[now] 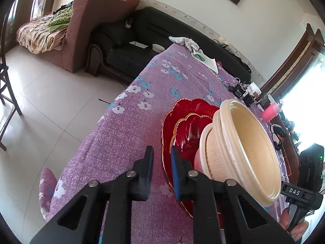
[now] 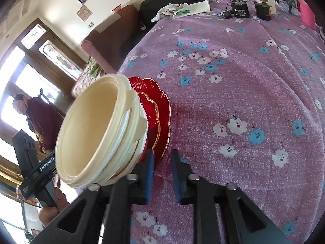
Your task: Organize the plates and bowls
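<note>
A stack of cream bowls (image 1: 239, 142) stands on a small red gold-rimmed plate (image 1: 189, 130), which lies on a larger red plate (image 1: 168, 122), all on the purple flowered tablecloth. My left gripper (image 1: 161, 162) is open and empty, its fingers straddling the near rim of the large plate. In the right wrist view the bowls (image 2: 97, 130) and red plates (image 2: 160, 118) sit left of my right gripper (image 2: 162, 169), which is open and empty beside the plates' edge. The other gripper's body (image 1: 304, 185) shows at the right edge.
White cloths and paper (image 2: 182, 10) lie at the table's far end, with black chargers (image 2: 241, 10) and a pink item (image 2: 307, 14). The table's left edge (image 1: 113, 105) drops to a tiled floor. Sofas stand beyond. A person (image 2: 40, 120) stands at left.
</note>
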`<control>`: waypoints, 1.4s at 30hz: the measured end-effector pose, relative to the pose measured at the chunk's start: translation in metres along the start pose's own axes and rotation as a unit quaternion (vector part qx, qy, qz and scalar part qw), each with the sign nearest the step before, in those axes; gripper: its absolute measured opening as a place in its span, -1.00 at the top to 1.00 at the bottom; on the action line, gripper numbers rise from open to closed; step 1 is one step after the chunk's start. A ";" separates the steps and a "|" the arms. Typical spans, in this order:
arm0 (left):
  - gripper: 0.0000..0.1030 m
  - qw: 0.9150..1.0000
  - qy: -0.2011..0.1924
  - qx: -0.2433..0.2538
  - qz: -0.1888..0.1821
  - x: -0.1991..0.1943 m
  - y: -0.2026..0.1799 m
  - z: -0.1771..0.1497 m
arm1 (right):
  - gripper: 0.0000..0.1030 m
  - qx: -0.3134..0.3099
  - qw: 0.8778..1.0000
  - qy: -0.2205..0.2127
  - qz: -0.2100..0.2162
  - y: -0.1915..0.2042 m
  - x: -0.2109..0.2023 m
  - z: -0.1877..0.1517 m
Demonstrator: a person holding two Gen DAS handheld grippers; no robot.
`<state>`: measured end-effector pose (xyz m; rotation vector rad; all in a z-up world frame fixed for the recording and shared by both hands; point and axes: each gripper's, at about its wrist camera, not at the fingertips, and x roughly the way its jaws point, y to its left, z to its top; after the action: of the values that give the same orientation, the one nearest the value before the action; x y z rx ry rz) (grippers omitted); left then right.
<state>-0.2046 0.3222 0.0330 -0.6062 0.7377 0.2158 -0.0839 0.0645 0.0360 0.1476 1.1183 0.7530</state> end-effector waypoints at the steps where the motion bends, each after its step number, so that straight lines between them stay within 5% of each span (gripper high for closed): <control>1: 0.74 1.000 0.002 0.001 0.001 0.002 0.000 -0.001 | 0.69 -0.003 1.000 -0.002 -0.002 0.001 0.001 -0.001; 16: 0.79 0.999 0.007 0.037 0.005 0.012 -0.042 -0.011 | 0.71 -0.001 1.000 -0.022 -0.006 -0.009 -0.024 -0.006; 29: 0.67 0.993 0.057 0.097 -0.026 0.073 -0.162 -0.033 | 0.71 0.071 0.992 -0.095 -0.046 -0.103 -0.101 -0.014; 42: 0.57 0.988 0.043 0.149 -0.016 0.120 -0.252 -0.048 | 0.71 0.124 0.973 -0.166 -0.100 -0.184 -0.129 -0.009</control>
<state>-0.0463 0.0878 0.0337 -0.3439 0.8254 0.0473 -0.0330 -0.1542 0.0436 0.3529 0.8862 0.3884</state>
